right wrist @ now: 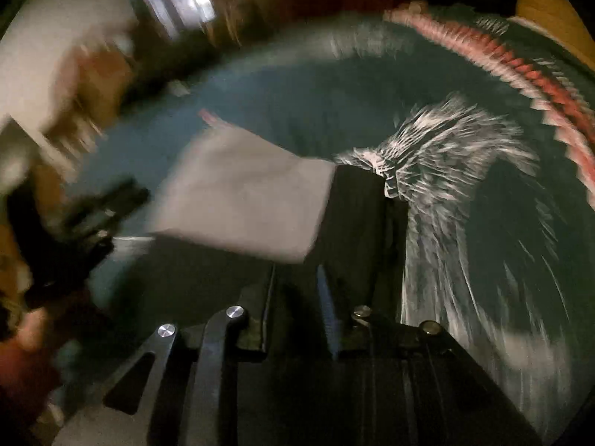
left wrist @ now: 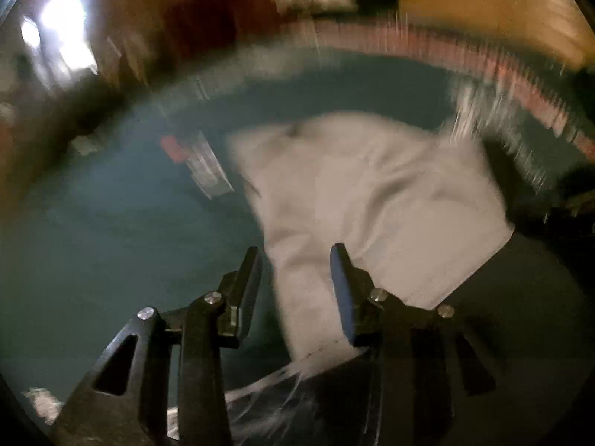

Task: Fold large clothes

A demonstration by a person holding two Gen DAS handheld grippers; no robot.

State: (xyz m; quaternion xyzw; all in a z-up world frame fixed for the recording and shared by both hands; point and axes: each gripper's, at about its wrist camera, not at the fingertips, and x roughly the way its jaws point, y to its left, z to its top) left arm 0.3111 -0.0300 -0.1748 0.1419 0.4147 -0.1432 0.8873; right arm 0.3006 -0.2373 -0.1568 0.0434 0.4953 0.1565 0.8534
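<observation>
A folded white garment (left wrist: pixel 372 200) lies on a teal bedspread (left wrist: pixel 111 241). My left gripper (left wrist: pixel 295 252) is open and empty above the garment's near edge. In the right wrist view the white garment (right wrist: pixel 238 197) lies left of centre, next to a dark cloth (right wrist: pixel 357 223). My right gripper (right wrist: pixel 295 275) is open, its jaws a small gap apart, above the dark cloth; I cannot tell whether it touches it. Both views are motion blurred.
The bedspread has a white feathery print (right wrist: pixel 457 171) and a red and white patterned border (right wrist: pixel 520 74). A small clear object with a red end (left wrist: pixel 193 160) lies left of the garment. The other gripper (right wrist: pixel 93 215) shows at the left. Bright windows (left wrist: pixel 63 26) and orange walls lie beyond.
</observation>
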